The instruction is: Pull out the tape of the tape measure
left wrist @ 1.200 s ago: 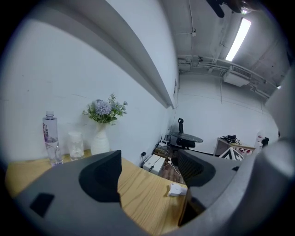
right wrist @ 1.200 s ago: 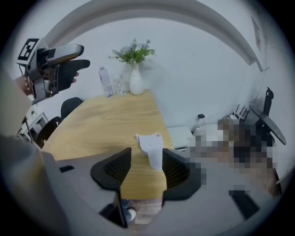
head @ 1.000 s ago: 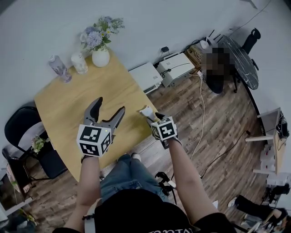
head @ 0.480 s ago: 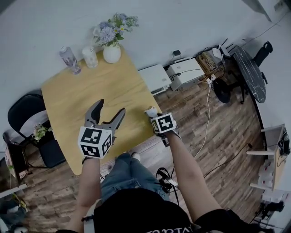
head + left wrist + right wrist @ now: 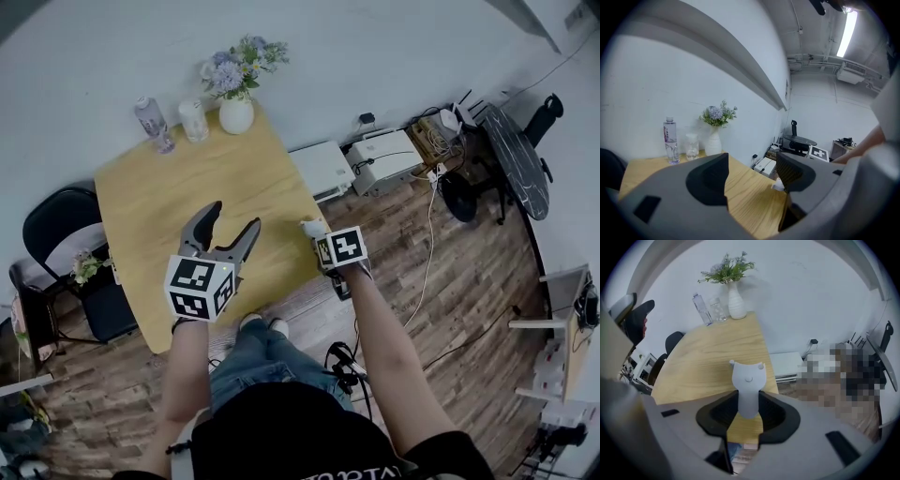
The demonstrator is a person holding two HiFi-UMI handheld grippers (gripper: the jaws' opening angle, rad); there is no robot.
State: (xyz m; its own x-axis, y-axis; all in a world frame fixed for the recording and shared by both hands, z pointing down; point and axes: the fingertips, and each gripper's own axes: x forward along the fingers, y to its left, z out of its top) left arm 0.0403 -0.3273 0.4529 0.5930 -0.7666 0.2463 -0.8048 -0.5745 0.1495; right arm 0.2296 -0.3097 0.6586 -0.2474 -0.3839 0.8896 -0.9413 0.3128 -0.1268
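Closing on the tape measure point(image 5: 747, 380), the right gripper point(image 5: 749, 408) jaws touch its narrow lower body on both sides — pale eared case upright, over the wooden table point(image 5: 712, 357) near edge. Left gripper point(image 5: 752, 174) at 9 o'clock of it in the head view: jaws wide but narrowing, nothing between. Vase of flowers point(image 5: 736, 303), water bottle point(image 5: 701, 308), glass point(image 5: 716, 309) — 12 o'clock, table's far end.

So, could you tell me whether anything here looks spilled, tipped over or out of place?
Nothing stands out. The bottle, glass and flower vase stand upright on the table by the wall, and the white tape measure sits straight in the right claw, whose jaws are closing on it.
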